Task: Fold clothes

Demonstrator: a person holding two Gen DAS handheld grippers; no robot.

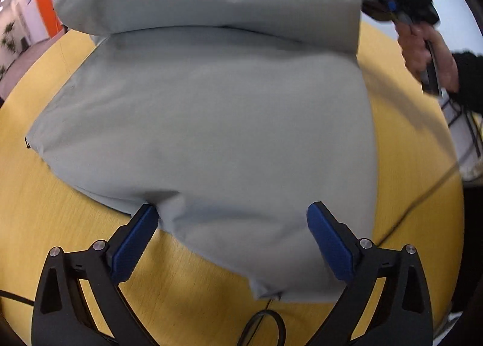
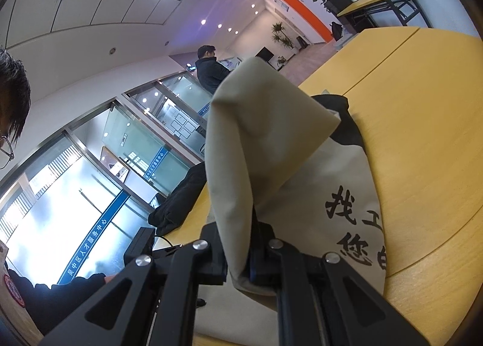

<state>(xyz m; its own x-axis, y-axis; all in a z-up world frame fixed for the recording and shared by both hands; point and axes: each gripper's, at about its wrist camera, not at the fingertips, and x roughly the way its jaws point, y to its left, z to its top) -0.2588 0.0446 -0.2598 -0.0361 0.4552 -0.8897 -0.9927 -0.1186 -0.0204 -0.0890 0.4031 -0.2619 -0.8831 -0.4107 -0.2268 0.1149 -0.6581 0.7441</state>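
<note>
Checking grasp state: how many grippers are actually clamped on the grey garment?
1. Right gripper pinches a lifted fold of the grey garment; left gripper hangs open over its near edge.

Glass-fronted office (image 2: 99,183), wooden table (image 2: 422,134)

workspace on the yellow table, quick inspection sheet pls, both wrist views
surface: yellow wooden table, seam visible.
job's things: grey garment lying on it, far edge lifted and folding over; black lettering on it.
clutter: black clothing at the table edge.
grippers: left gripper open over the near hem; right gripper shut on the garment.
cables: black cable across the table.
surroundings: office, glass partitions, plants, a person standing.
</note>
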